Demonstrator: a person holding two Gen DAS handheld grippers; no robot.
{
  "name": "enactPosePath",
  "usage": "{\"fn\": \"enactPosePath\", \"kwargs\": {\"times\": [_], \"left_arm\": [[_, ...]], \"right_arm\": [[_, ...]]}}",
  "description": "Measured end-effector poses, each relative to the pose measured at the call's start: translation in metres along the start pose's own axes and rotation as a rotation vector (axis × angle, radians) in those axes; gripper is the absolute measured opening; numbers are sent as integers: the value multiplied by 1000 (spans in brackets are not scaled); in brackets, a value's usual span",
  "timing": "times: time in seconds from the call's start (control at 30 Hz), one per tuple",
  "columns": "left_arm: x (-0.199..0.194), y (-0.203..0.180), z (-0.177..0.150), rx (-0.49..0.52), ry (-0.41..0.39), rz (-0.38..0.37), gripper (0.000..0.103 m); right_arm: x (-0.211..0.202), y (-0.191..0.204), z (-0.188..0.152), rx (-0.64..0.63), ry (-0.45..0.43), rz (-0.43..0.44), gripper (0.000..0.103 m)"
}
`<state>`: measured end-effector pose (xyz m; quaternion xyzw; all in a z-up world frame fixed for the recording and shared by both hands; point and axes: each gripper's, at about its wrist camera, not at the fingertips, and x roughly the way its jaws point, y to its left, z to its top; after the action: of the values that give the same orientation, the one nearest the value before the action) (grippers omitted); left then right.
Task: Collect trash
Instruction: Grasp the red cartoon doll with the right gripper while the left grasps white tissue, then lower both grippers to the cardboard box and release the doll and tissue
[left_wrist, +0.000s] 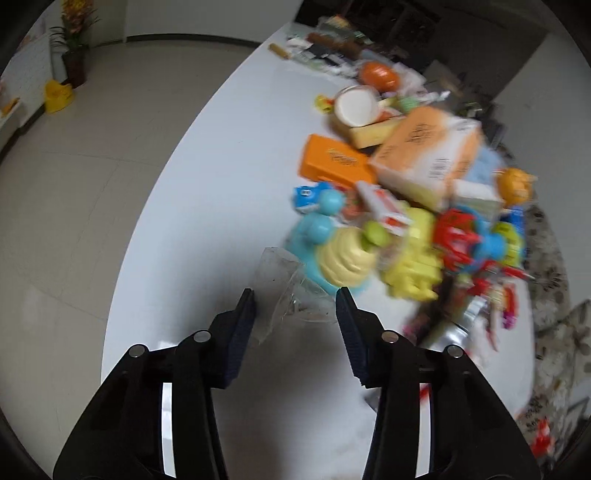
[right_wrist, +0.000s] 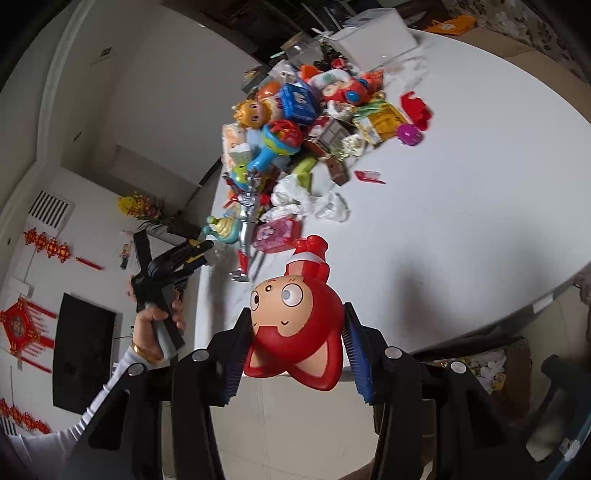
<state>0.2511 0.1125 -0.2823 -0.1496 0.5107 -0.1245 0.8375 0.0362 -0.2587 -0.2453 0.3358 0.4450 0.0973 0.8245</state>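
The left gripper (left_wrist: 295, 306) stands wide open and holds nothing, with a clear plastic wrapper (left_wrist: 286, 291) lying on the white table (left_wrist: 207, 206) between its fingers, near the table's edge. The right gripper (right_wrist: 295, 325) is closed on a red cartoon toy (right_wrist: 295, 321). The thin wrapper could slip out or tear as the fingers close, and the toy pile (left_wrist: 406, 240) just to the right could be knocked.
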Motion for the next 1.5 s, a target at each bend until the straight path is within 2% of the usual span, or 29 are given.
{"fn": "enactPosePath", "kwargs": {"times": [0.23,0.27,0.33,0.43,0.47,0.53,0.6,0.67,0.7,0.77,0.87,1.07,1.2,1.33,1.4,1.5], "left_arm": [[-66,-8,-37,-24,-60,-159,44],[-79,-13,-47,-18,-65,-189,41],[-89,-24,-63,-10,-43,-235,12],[-104,-44,-99,25,-6,-284,12],[-105,-52,-114,41,10,-267,12],[-95,-62,-137,54,43,-256,12],[-78,-68,-155,19,94,-270,11],[-68,-80,-169,20,91,-267,9],[-64,-86,-173,23,82,-252,9],[-52,-89,-175,-18,98,-276,8],[-41,-95,-176,-23,100,-274,6],[-46,-113,-180,-17,105,-308,6],[-62,-133,-195,46,121,-337,6],[-60,-145,-234,78,209,-351,6],[-44,-144,-259,73,262,-343,6],[2,-134,-296,17,353,-315,6]], "right_arm": [[13,16,5,-52,46,47,48],[12,18,5,-58,51,52,48],[11,23,3,-79,67,69,48],[6,25,-4,-123,94,70,48],[5,24,-7,-134,104,63,48],[6,17,-15,-150,126,55,48],[10,7,-20,-130,146,56,48],[10,-5,-25,-108,153,59,48],[10,-9,-26,-103,151,61,48],[9,-18,-27,-94,154,58,48],[5,-26,-28,-97,152,54,48],[-13,-33,-31,-115,146,53,48],[-23,-36,-41,-132,173,56,48],[-22,-56,-61,-111,234,27,48],[-13,-77,-75,-73,273,0,48],[14,-118,-97,-16,329,-55,48]]}}
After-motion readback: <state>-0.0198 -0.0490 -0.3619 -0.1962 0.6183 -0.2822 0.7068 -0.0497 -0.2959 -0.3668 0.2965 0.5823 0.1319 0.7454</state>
